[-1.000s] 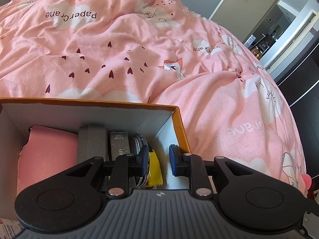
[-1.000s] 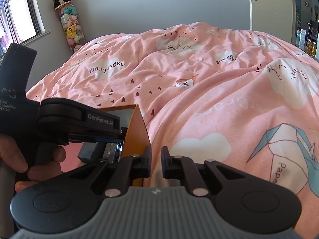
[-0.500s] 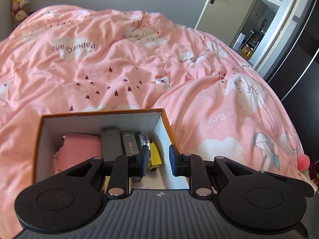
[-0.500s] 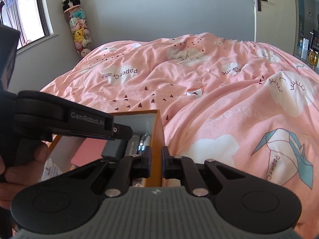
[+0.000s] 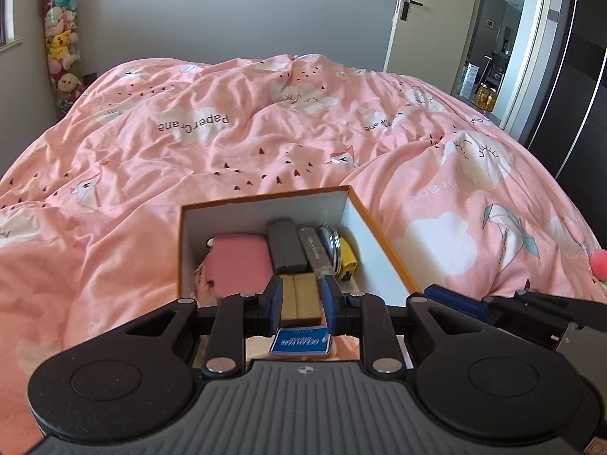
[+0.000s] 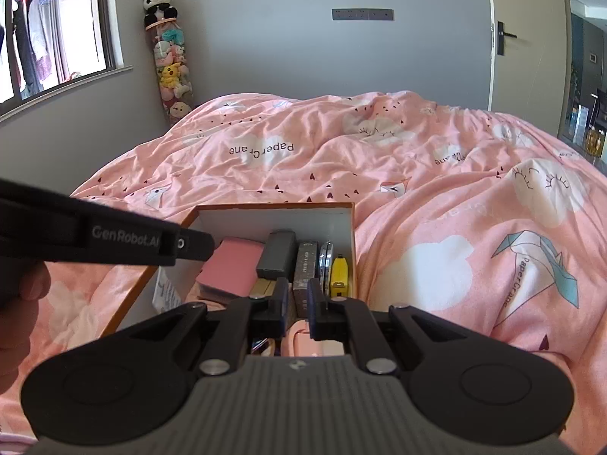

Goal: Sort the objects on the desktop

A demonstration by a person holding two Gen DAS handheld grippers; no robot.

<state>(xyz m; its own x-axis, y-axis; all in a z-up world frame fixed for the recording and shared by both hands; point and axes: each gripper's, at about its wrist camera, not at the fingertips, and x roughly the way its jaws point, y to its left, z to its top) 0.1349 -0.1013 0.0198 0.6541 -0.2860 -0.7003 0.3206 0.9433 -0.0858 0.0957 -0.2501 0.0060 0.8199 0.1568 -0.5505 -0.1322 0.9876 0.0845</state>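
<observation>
An orange box with white inner walls (image 5: 353, 204) (image 6: 273, 206) lies on the pink duvet. Inside it are a pink case (image 5: 239, 261) (image 6: 231, 265), a grey block (image 5: 286, 244), a dark sparkly box (image 6: 305, 265), a round metal tin (image 5: 330, 239), a yellow item (image 6: 338, 273), a gold box (image 5: 299, 297) and a blue card (image 5: 301, 341). My left gripper (image 5: 302, 303) hovers above the box's near end, shut and holding nothing; the gold box shows through its gap. My right gripper (image 6: 297, 303) hangs over the box's right side, shut and empty.
The rumpled pink duvet (image 5: 265, 144) covers the whole bed around the box. A tube of plush toys (image 6: 170, 64) stands in the far left corner, and a door (image 5: 413, 15) is at the back right. A hand (image 6: 22, 303) grips the left gripper's handle.
Both grippers have drawn back and up from the box, which now looks smaller and shows its whole inside. Neither pair of jaws has changed its gap.
</observation>
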